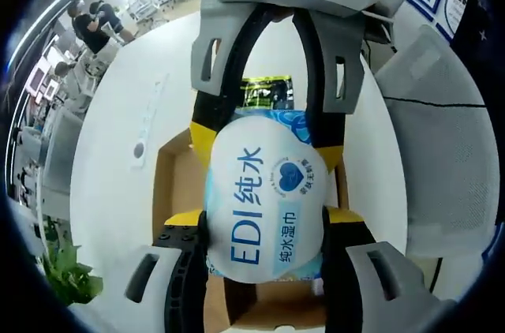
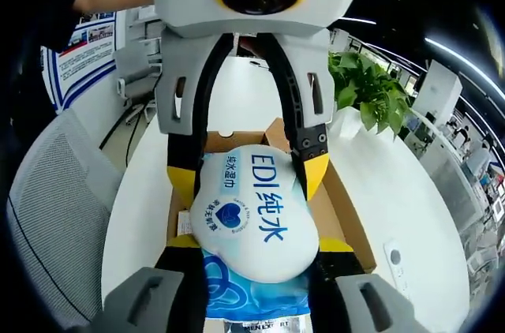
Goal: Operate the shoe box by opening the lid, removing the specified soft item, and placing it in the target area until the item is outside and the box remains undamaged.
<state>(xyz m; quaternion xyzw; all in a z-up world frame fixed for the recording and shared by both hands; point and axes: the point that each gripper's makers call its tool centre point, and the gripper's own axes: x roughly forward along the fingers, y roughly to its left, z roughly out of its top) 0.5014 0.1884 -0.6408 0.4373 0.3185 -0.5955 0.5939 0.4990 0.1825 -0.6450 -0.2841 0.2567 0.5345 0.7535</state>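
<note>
The wet-wipe pack (image 1: 264,207) is above the open shoe box (image 1: 175,183), which stands on the white round table (image 1: 118,151). Both grippers grasp it from opposite ends. The left gripper (image 1: 264,258) is clenched on the end of the pack nearer to its own camera, with one jaw on each side of the pack. The right gripper (image 2: 256,270) is clenched in the same way on the other end, and the wet-wipe pack (image 2: 252,215) bulges between its jaws over the shoe box (image 2: 347,215).

I judge the pack as light and soft. Its plastic film looks smooth and glossy, so it can slip, and it gives way where it is pressed. A hold across the narrow sides near the middle seems safest, with moderate force, because a hard squeeze may press on the flap label.

Much is hidden. The pack covers most of the inside of the box, so I cannot tell what else lies in it, except one dark green packet (image 1: 267,92) beyond the pack. The lid is not clear to make out. The target area I cannot identify. The jaw tips behind the pack are partly covered too.
</note>
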